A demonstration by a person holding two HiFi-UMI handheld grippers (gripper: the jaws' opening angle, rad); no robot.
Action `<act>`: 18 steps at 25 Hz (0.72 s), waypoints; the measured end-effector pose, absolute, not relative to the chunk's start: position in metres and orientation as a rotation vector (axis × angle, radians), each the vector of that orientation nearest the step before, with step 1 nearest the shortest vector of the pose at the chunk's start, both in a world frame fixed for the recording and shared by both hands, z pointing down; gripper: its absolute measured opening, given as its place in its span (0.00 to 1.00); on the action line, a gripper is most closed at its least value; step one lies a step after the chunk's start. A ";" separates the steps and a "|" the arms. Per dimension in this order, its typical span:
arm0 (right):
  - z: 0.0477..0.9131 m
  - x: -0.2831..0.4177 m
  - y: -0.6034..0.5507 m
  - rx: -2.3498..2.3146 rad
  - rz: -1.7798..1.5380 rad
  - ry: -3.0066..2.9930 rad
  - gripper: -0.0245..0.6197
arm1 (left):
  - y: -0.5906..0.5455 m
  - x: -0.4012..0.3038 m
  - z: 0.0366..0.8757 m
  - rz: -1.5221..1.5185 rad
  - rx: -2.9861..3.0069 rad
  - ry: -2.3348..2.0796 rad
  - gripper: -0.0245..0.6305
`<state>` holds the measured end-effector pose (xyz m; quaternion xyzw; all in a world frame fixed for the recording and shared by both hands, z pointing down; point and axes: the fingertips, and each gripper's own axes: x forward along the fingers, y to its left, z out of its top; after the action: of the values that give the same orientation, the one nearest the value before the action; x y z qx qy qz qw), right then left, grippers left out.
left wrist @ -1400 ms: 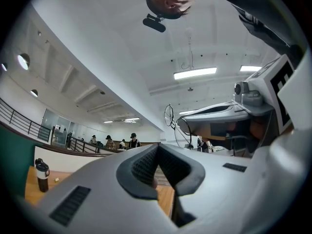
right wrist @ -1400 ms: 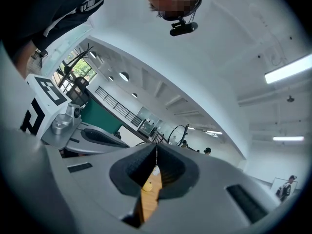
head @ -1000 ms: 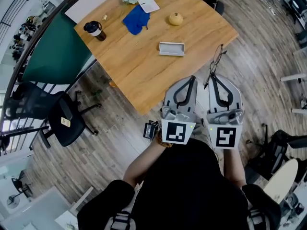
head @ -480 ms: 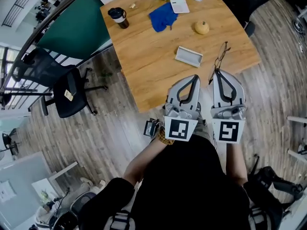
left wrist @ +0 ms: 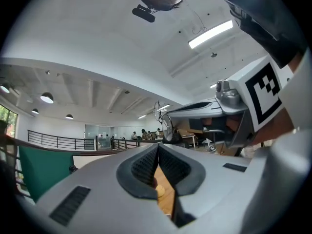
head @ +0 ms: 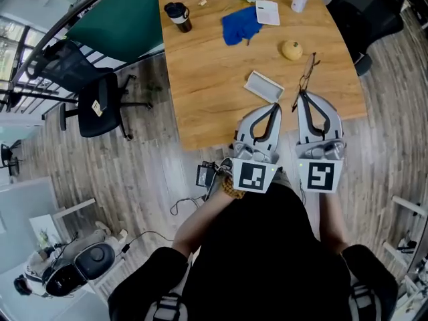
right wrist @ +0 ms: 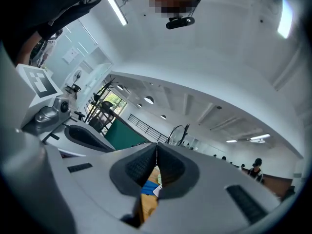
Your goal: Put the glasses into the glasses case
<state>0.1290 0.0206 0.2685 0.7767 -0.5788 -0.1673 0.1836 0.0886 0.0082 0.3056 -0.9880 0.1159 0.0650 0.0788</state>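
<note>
Right gripper (head: 302, 93): jaws pressed together on a thin part of the glasses (head: 307, 72), pinching them at the very tip. In the right gripper view the pads meet (right wrist: 156, 145) and the frame rises just past them (right wrist: 179, 133).
Glasses: carried beyond the right gripper's tip, above the wooden table (head: 214, 92) near its right edge, with the lenses pointing away from the person. The left gripper view catches them too, side on (left wrist: 163, 118).
Left gripper (head: 275, 105): jaws closed flat against each other with nothing between them (its own view shows only a strip of tabletop below the pads (left wrist: 158, 147)).
Glasses case (head: 263, 86): pale and tray-like, lying flat on the table. It sits left of the glasses, apart from them, with its near corner just past the left gripper's tip in the head view. Whether that tip touches it cannot be told.
Grippers together: side by side, both pointing out over the near table edge.
Farther along the table: a yellow round thing (head: 291, 49), a blue cloth (head: 242, 25) and a dark cup (head: 178, 15), all well apart from the case.
</note>
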 end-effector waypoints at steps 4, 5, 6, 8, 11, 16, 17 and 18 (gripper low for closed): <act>0.274 0.136 0.006 2.082 -0.504 -1.697 0.05 | 0.012 0.101 0.311 0.200 -2.978 0.407 0.07; 0.277 0.138 0.004 2.060 -0.502 -1.694 0.05 | 0.013 0.104 0.314 0.200 -2.976 0.400 0.07; 0.282 0.139 0.004 2.036 -0.489 -1.687 0.05 | 0.013 0.105 0.316 0.197 -2.970 0.393 0.07; 0.292 0.140 0.003 1.996 -0.455 -1.686 0.05 | 0.009 0.102 0.319 0.200 -2.966 0.406 0.07; 0.297 0.143 -0.004 1.949 -0.448 -1.720 0.05 | -0.006 0.099 0.325 0.192 -2.986 0.495 0.07; 0.312 0.159 -0.019 1.855 -0.467 -1.839 0.05 | -0.023 0.111 0.346 0.147 -2.997 0.690 0.07; 0.314 0.162 -0.025 1.827 -0.485 -1.871 0.05 | -0.028 0.115 0.352 0.148 -3.007 0.757 0.07; 0.316 0.165 -0.031 1.788 -0.501 -1.899 0.05 | -0.034 0.119 0.357 0.145 -3.011 0.820 0.07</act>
<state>0.1650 -0.0307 0.3162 0.6536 -0.6939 -0.1832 0.2404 0.1191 -0.0336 0.3568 -0.9638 0.2623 0.0464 0.0086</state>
